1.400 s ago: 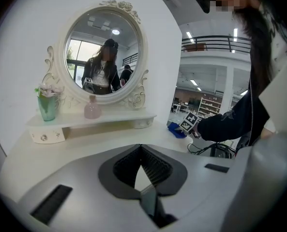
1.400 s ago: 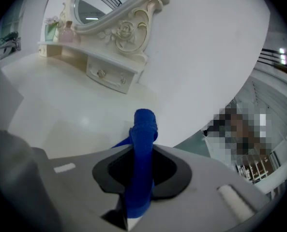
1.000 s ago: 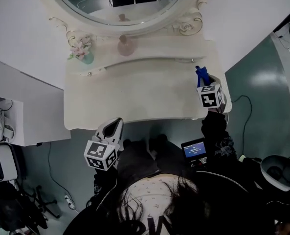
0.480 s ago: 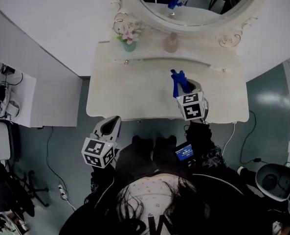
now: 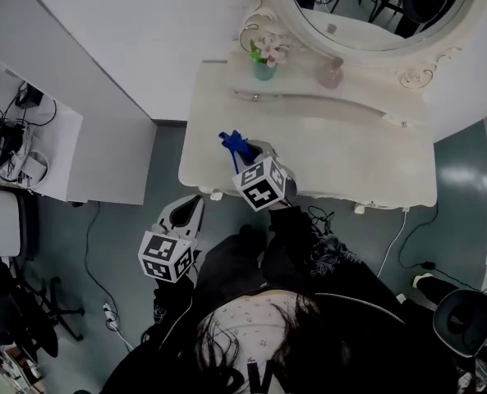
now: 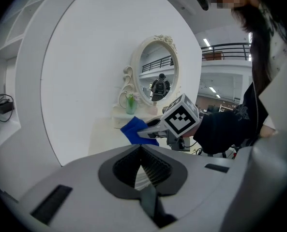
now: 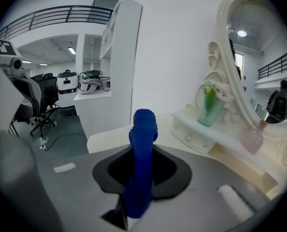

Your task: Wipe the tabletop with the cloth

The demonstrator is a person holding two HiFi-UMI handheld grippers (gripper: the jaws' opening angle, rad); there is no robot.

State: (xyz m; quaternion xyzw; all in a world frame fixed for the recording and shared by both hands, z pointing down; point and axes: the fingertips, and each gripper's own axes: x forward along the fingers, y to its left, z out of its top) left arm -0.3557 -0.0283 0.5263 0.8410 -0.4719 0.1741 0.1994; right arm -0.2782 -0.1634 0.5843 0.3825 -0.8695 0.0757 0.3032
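In the head view, my right gripper (image 5: 241, 156) is shut on a blue cloth (image 5: 233, 144) over the front left part of the cream dressing table (image 5: 342, 158). The right gripper view shows the cloth (image 7: 143, 129) standing up in a bunch between the jaws, with the table's left corner (image 7: 107, 138) just beyond. My left gripper (image 5: 189, 209) hangs off the table's front, over the floor, jaws together and nothing in them. In the left gripper view the right gripper (image 6: 148, 133) and the cloth (image 6: 135, 129) show ahead.
A green vase of flowers (image 5: 264, 64) and a pink bottle (image 5: 330, 74) stand on the raised back shelf under the oval mirror (image 5: 374, 15). A white shelf unit (image 5: 38, 150) with cables stands left of the table. Cables run across the floor.
My right gripper has carried the cloth across the tabletop from its right end to the front left corner. The left gripper has stayed in front of the table.
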